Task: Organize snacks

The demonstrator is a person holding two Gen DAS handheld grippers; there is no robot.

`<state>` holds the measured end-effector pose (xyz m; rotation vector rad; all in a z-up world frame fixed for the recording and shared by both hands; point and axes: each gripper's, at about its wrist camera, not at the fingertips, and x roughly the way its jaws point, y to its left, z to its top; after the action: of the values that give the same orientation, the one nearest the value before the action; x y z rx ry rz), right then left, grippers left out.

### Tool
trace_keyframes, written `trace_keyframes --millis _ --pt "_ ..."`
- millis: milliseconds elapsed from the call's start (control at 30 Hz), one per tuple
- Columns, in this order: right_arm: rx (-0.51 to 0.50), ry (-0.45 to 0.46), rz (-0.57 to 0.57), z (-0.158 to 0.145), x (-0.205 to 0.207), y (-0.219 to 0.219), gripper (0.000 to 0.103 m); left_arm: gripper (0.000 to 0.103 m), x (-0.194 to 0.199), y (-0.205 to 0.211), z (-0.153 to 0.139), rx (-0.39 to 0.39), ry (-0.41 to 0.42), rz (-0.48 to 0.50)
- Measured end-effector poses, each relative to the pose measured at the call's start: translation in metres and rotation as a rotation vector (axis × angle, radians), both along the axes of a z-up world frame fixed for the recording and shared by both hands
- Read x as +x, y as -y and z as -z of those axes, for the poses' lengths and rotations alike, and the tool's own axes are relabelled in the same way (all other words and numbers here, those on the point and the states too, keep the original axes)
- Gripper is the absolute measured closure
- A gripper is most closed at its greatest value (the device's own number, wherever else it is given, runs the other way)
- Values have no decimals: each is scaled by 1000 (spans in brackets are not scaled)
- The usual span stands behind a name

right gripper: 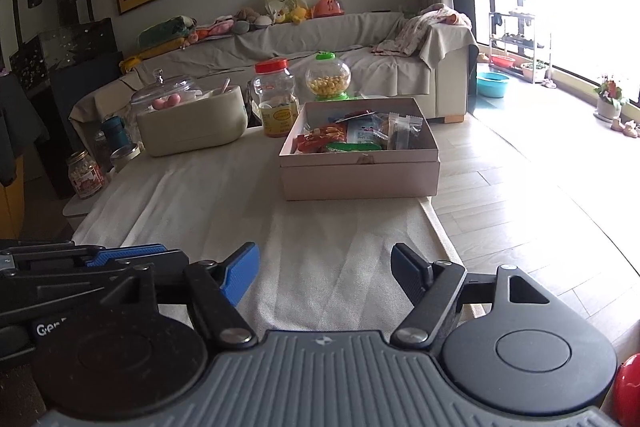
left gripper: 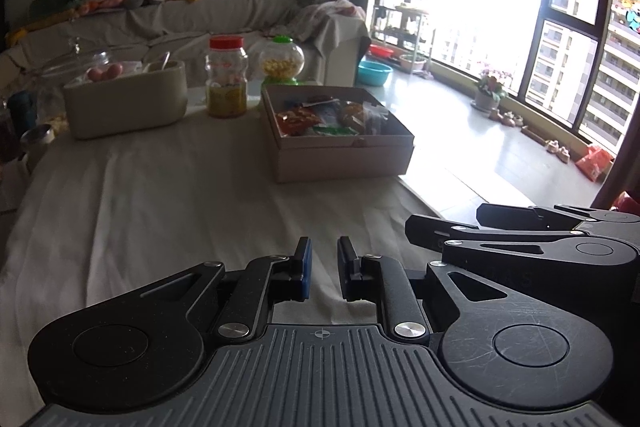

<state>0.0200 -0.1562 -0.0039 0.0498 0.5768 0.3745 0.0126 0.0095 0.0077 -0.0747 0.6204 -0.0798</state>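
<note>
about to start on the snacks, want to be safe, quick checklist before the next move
1. Left hand-held gripper empty: ok, shut on nothing.
2. Right hand-held gripper ready to grasp: ok, open and empty.
3. Snack box open, packets visible: ok.
4. Cloth-covered table bare between grippers and box: ok.
5. Red-lidded jar upright, clear of box: ok.
6. Loose snacks left to sort: cannot tell.

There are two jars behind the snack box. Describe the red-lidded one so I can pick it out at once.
On the cloth-covered table, look behind the open cardboard snack box, at its left rear corner. The red-lidded jar stands there, tall and clear with a yellow label, unlike the round green-topped candy jar beside it.
</note>
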Motion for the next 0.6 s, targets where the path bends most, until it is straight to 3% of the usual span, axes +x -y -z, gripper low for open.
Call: trace_keyframes --millis 600 --pt "-2 -8 2 3 0 1 29 85 1 1 2 -16 -4 17"
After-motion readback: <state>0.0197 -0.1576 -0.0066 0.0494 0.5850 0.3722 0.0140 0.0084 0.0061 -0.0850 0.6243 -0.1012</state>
